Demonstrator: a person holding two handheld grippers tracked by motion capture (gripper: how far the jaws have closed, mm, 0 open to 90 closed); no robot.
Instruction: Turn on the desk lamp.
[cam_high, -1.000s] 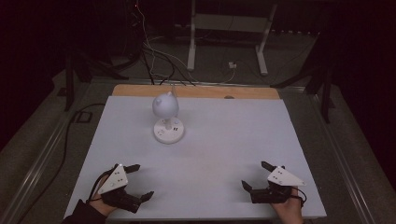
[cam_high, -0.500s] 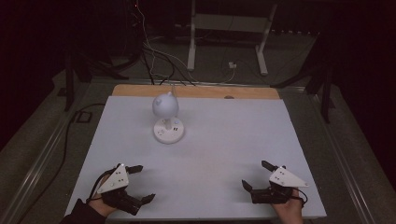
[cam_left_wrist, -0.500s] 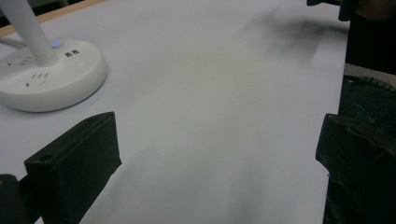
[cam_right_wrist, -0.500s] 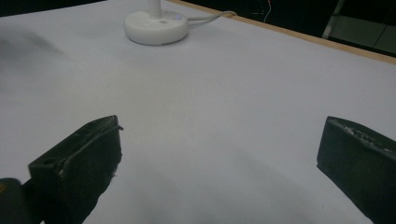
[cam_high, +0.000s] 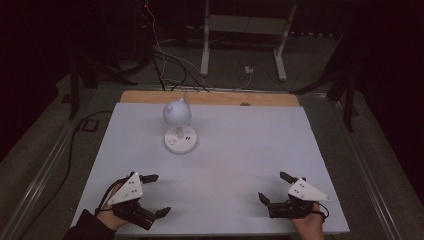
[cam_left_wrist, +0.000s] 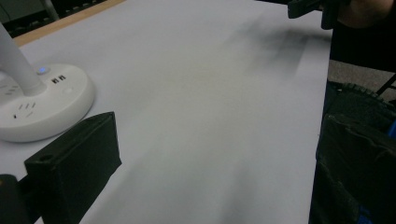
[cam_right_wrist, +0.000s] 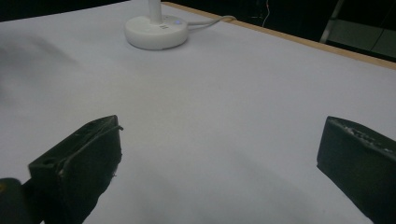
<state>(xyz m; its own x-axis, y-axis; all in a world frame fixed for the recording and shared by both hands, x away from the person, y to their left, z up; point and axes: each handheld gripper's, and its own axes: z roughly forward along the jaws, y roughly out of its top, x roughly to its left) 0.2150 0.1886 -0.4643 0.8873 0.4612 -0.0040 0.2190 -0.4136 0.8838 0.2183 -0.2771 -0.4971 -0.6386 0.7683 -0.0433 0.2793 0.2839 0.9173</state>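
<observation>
The left gripper (cam_high: 152, 195) rests at the near left of the worktop (cam_high: 250, 150), fingers wide and empty. The lamp (cam_high: 179, 127) stands upright well ahead, left of centre. The right gripper (cam_high: 274, 187), likewise wide, waits near right; seemingly the approach has not begun, and next calls for a forward reach to the lamp.

High view overhead, facing forward; gripper views low, close (shared: lamp (cam_high: 179, 129)).

Lamp (cam_high: 179, 131): white desk lamp, upright.
Base (cam_high: 180, 140): round, flat disc with sockets and a small blue light on top.
Head (cam_high: 177, 113): rounded, white, above the base.
Place: far left part of the table, well apart from both near corners.
</observation>
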